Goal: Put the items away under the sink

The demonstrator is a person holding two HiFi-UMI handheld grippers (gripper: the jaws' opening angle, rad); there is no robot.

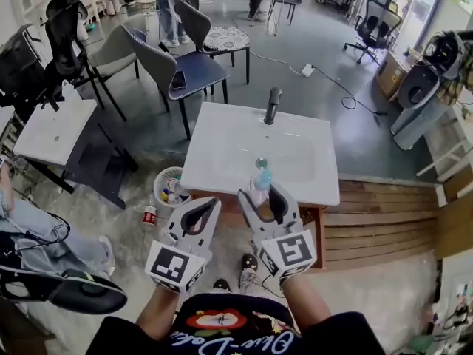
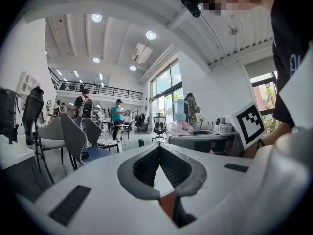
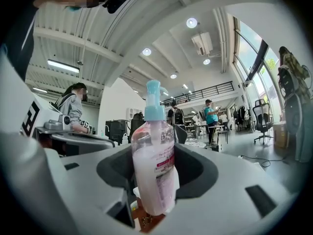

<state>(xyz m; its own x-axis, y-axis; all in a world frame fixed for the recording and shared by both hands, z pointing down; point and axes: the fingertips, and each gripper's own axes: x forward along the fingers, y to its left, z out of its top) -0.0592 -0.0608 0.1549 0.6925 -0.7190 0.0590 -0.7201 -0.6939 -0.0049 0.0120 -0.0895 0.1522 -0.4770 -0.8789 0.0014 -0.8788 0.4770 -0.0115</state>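
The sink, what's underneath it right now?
Only a strip of wooden cabinet shows below the front edge of the sink. From above, the basin covers the cabinet's inside, so nothing stored there can be seen.

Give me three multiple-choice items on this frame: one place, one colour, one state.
1. Where is the pump bottle? A on a chair; B in the right claw; C on the floor.
2. Its pump is: A light blue; B red; C black.
3. The left claw is: A wide open; B shut on a bottle; C shut, empty.
Answers: 1 B, the claw clamps it in the right gripper view. 2 A, light blue above pink liquid. 3 C, its jaws meet with nothing between.
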